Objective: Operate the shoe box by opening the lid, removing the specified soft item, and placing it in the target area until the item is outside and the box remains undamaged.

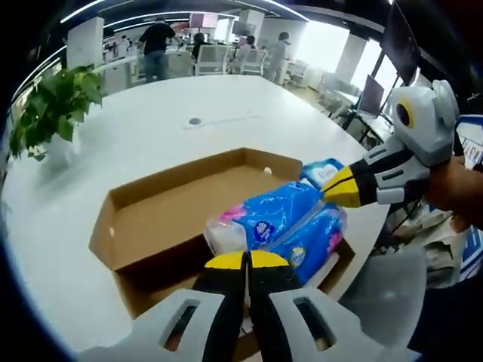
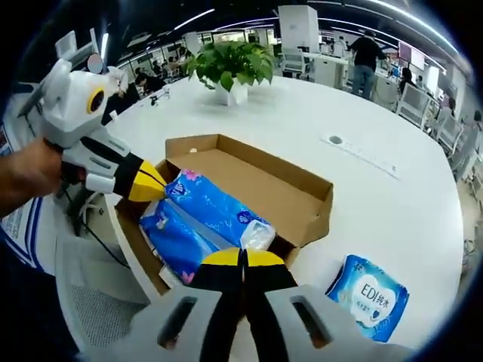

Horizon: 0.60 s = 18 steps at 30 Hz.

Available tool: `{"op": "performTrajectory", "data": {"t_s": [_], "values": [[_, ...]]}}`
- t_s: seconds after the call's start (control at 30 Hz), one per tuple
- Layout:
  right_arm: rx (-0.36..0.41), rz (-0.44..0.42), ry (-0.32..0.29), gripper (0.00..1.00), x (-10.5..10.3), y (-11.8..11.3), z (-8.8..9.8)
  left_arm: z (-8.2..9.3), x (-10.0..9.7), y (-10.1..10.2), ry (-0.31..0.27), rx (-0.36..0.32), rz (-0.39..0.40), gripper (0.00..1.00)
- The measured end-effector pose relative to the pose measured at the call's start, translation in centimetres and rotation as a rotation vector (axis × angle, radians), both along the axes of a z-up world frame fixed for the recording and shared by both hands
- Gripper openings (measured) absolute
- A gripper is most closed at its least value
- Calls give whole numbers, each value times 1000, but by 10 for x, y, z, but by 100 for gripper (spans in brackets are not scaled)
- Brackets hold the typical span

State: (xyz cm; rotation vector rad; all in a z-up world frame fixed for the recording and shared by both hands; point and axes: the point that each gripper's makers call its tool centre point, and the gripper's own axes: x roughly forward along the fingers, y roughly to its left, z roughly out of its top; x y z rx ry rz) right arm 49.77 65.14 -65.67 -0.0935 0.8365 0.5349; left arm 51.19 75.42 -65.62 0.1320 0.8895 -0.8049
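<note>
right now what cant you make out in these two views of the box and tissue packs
- Left gripper tips, left gripper view: jaws pressed together against the blue tissue packs; whether they pinch wrapping is hidden.
- Shoe box near wall, right gripper view: covered by the right gripper.
- Box floor under the packs: hidden in both views.
- Loose tissue pack on the table: small print unreadable.

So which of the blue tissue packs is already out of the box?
The EDI tissue pack lying alone on the white table, beside the cardboard box. The other blue packs sit inside it.
</note>
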Motion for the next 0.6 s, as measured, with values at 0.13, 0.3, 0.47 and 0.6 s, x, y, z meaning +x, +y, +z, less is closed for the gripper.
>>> {"op": "performTrajectory", "data": {"t_s": [0.13,0.3,0.47,0.6], "values": [[1,-14,-6,0,-1,-9,3,4,0,-8,-3,-6,-13,0],[-1,-31,-12,0,-3,-19,6,7,-1,-19,-7,-12,-33,0],[-4,-49,-21,0,-4,-31,10,12,-3,-31,-10,-22,-50,0],[-7,-64,-28,0,-5,-42,14,14,-3,-43,-14,-24,-69,0]]}}
